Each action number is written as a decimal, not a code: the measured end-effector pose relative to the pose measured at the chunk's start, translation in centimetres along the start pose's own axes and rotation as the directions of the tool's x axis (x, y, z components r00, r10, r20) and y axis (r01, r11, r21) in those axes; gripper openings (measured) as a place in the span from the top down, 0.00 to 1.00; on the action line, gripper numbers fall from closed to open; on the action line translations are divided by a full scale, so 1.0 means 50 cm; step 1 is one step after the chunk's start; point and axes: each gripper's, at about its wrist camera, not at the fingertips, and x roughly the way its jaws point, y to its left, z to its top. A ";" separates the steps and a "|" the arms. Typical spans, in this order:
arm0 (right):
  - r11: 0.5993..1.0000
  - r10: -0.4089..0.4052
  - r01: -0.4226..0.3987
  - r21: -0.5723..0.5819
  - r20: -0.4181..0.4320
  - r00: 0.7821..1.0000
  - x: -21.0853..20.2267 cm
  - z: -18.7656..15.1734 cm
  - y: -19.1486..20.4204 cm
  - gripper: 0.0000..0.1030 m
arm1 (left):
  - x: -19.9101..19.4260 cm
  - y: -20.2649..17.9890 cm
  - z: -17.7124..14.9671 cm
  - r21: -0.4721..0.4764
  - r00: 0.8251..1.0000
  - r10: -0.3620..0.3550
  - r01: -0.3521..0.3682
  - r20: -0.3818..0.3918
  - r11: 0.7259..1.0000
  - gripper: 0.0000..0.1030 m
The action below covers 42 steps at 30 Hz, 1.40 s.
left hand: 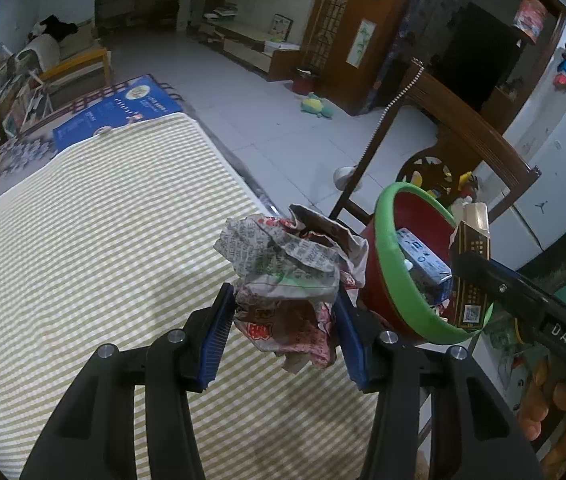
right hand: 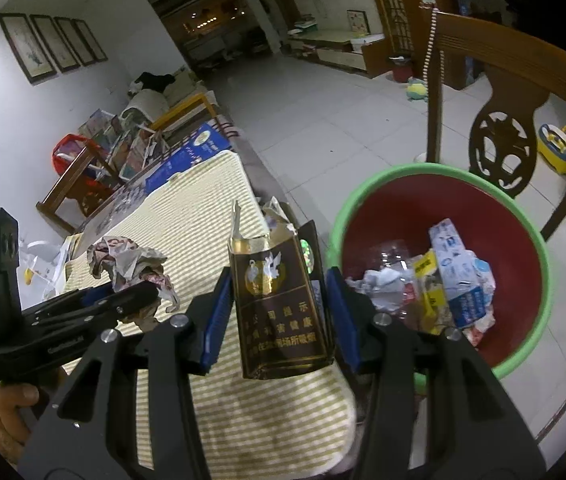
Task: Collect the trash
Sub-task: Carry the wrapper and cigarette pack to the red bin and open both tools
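We saw the red bin (right hand: 523, 216) holding crumpled wrappers (right hand: 459, 280). Our left gripper (left hand: 287, 320) jaws pinched a paper wad (left hand: 291, 264), our right gripper (right hand: 279, 312) jaws a cigarette pack (right hand: 279, 304); the bin's bottom stayed hidden.

the crumpled wrapper (left hand: 287, 280) hides the bin's (left hand: 387, 264) near wall beyond the left gripper. the cigarette pack's (right hand: 279, 304) lower print is too blurred to read. the hand (right hand: 7, 408) below is cut off.
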 end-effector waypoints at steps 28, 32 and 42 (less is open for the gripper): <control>0.990 -0.091 0.086 0.110 0.040 0.995 -0.040 0.051 -0.214 0.55 | 0.085 -0.221 0.090 0.124 0.992 -0.129 0.128 0.001 0.984 0.55; 0.987 -0.101 0.094 0.128 0.047 0.994 -0.044 0.059 -0.243 0.55 | 0.106 -0.256 0.105 0.139 0.991 -0.131 0.131 -0.008 0.982 0.55; 0.982 -0.115 0.108 0.158 0.037 0.993 -0.047 0.065 -0.296 0.55 | 0.171 -0.305 0.117 0.145 0.988 -0.135 0.144 -0.069 0.979 0.55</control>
